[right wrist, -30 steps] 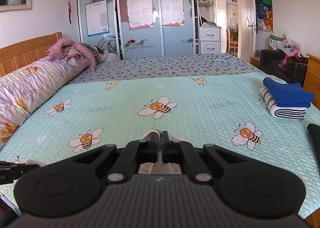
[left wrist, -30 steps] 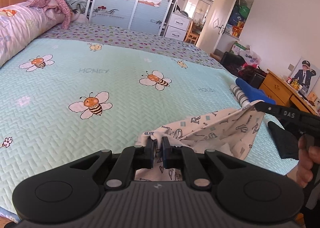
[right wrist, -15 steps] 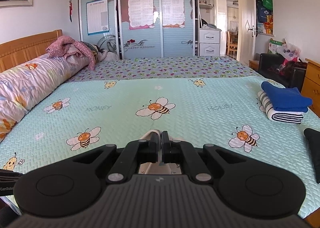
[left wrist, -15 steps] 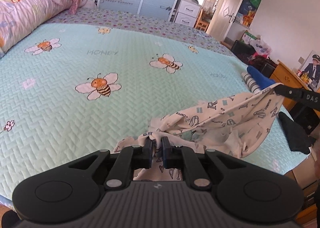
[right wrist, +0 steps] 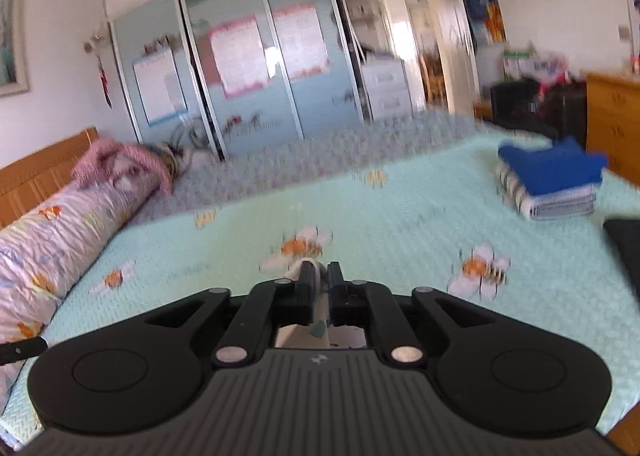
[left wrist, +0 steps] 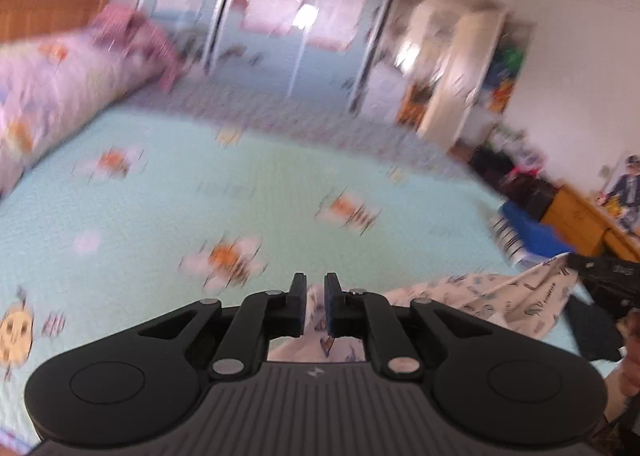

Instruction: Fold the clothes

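Note:
A white garment printed with letters [left wrist: 500,302] hangs stretched between my two grippers over the near edge of the bed. My left gripper [left wrist: 315,292] is shut on one edge of it, with cloth showing between the fingers. My right gripper [right wrist: 322,276] is shut on the other edge, with a fold of cloth [right wrist: 314,268] pinched between the fingers. The right gripper also shows in the left wrist view [left wrist: 600,274] at the far right, holding the cloth's corner. Both views are blurred by motion.
The bed has a light green bee-print cover [right wrist: 400,216]. A folded stack, blue on striped [right wrist: 548,180], lies at its right edge. A dark cloth [right wrist: 624,240] lies nearer. A long floral pillow [right wrist: 48,224] lies on the left. A wooden dresser [right wrist: 612,124] stands at right.
Both grippers have lifted and swung fast with the garment, so the views blur. The garment now hangs lower in the left wrist view and stays gripped at both ends.

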### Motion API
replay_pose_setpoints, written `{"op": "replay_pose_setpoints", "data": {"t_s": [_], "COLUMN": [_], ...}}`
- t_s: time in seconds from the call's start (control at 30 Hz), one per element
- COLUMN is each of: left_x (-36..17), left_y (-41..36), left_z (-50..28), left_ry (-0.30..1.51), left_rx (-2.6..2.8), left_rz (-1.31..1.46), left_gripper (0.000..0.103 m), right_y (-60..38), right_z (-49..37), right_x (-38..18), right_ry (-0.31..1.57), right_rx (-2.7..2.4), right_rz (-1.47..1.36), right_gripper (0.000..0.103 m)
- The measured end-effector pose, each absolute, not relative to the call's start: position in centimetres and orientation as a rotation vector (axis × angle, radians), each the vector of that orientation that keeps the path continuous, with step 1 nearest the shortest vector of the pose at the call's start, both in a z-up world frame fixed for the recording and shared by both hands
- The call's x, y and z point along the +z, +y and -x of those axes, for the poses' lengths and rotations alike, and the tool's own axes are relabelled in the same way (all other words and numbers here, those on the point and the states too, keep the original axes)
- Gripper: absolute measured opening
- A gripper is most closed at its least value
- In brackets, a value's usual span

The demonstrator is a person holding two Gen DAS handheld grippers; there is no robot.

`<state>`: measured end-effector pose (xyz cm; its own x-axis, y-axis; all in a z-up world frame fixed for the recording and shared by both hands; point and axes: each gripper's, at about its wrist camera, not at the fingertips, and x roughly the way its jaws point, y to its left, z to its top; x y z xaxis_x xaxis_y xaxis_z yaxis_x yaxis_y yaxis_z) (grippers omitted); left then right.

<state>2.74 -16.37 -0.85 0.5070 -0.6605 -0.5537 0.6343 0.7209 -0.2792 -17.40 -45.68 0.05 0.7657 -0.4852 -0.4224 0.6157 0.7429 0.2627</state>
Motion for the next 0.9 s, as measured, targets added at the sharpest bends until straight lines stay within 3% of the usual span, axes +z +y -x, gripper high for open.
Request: {"op": "replay_pose_setpoints", "data": {"t_s": [0.07, 0.1, 0.37, 0.57, 0.73, 0.8, 0.87, 0.9], "left_x": [-3.5, -4.6, -7.4, -7.3, -8.1, -8.4, -8.6, -8.7], "left_y": [-16.4, -16.2, -14.9, -16.4, -17.5, -18.1, -18.6, -18.9], "left_z": [-3.1, -3.1, -1.7, -1.5, -1.0, -0.8, -0.6, -0.4], "left_ry": [0.776, 0.812, 0.874, 0.867, 0.893, 0.906, 0.915, 0.916], "left_rx": [-0.740, -0.728, -0.819, -0.833, -0.848, -0.854, -0.867, -0.877], "left_rz": [0.030, 0.026, -0.004, -0.034, -0.065, -0.082, -0.098, -0.108], "left_gripper": [0.013, 0.013, 0.031, 0.036, 0.036, 0.036, 0.036, 0.036], "right_y": [-46.2, -46.3, -44.0, -42.0, -43.4, -45.1, -47.0, -47.9], "right_z": [17.3, 17.3, 18.0, 13.4, 7.3, 4.9, 4.0, 4.4], "right_x": [-1.9, -2.9, -8.6, -9.7, -12.9, -15.2, -16.9, -16.9], "right_ry": [0.394, 0.422, 0.571, 0.634, 0.724, 0.823, 0.888, 0.876], "right_rx": [-0.631, -0.642, -0.562, -0.483, -0.514, -0.510, -0.480, -0.475], "right_rz": [-0.448, -0.467, -0.523, -0.370, -0.150, -0.150, -0.214, -0.257], "right_gripper": [0.044, 0.046, 0.046, 0.061, 0.061, 0.058, 0.011, 0.010]}}
